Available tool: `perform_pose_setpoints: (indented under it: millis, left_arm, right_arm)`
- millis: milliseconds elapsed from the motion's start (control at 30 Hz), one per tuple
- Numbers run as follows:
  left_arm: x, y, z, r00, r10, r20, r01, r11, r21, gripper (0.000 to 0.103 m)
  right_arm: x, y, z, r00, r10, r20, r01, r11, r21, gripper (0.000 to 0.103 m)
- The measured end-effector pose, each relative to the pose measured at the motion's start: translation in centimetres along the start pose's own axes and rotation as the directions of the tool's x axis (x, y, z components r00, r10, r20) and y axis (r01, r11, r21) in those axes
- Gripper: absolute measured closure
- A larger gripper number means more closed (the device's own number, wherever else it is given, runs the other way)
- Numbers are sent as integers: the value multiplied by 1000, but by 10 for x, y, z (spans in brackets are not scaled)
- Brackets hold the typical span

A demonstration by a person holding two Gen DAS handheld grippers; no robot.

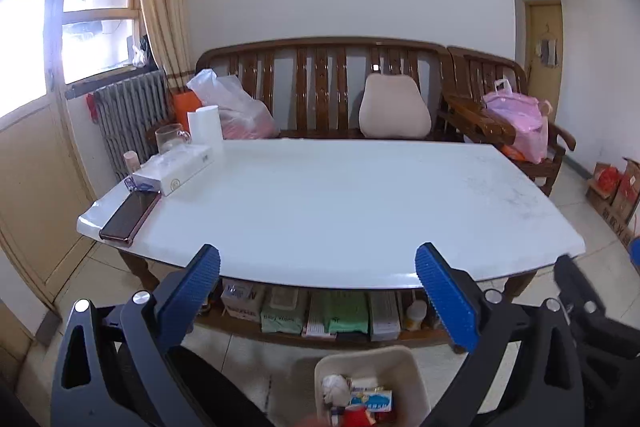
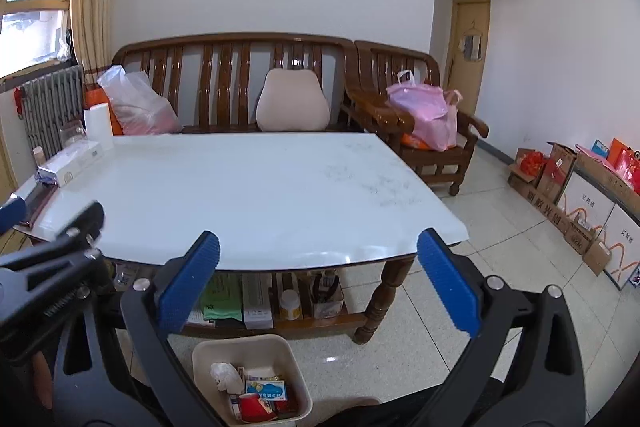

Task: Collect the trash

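A cream waste bin (image 1: 404,355) (image 2: 256,343) stands on the floor in front of the low table. It holds a crumpled white tissue (image 2: 226,375), a blue-and-white packet (image 2: 266,389), a red paper cup (image 2: 254,407) and other scraps. My left gripper (image 1: 318,291) is held above the bin, open, with nothing between its blue pads. My right gripper (image 2: 318,285) is beside it at the same height, also open and empty. Each gripper shows at the edge of the other's view.
The white table (image 1: 340,203) carries a phone (image 1: 130,215), a white box (image 1: 176,171), a glass mug (image 1: 170,139) and a paper roll (image 1: 206,125) at its left end. Boxes fill the shelf beneath. Behind are a wooden bench (image 2: 240,83), bags, and cartons (image 2: 580,195) along the right wall.
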State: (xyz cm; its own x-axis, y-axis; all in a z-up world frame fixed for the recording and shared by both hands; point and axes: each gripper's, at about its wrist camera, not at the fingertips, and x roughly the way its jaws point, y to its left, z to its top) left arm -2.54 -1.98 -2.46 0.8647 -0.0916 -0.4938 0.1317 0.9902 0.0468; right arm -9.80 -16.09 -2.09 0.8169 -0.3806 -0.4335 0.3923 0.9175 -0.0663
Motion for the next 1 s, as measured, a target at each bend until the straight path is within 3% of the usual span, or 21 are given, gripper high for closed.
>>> perform_pose_setpoints:
  millis: [367,1000]
  left_arm:
    - [-12,6,0,999,20,32,-20,1000,-17,7]
    - [-12,9,-2,1000,21,9,-21,999,-26,7]
  right_arm:
    - [-15,6,3,999,-31,25,31,999,-18,6]
    - [-20,12,1,999,-49,15,50,998,-29,6]
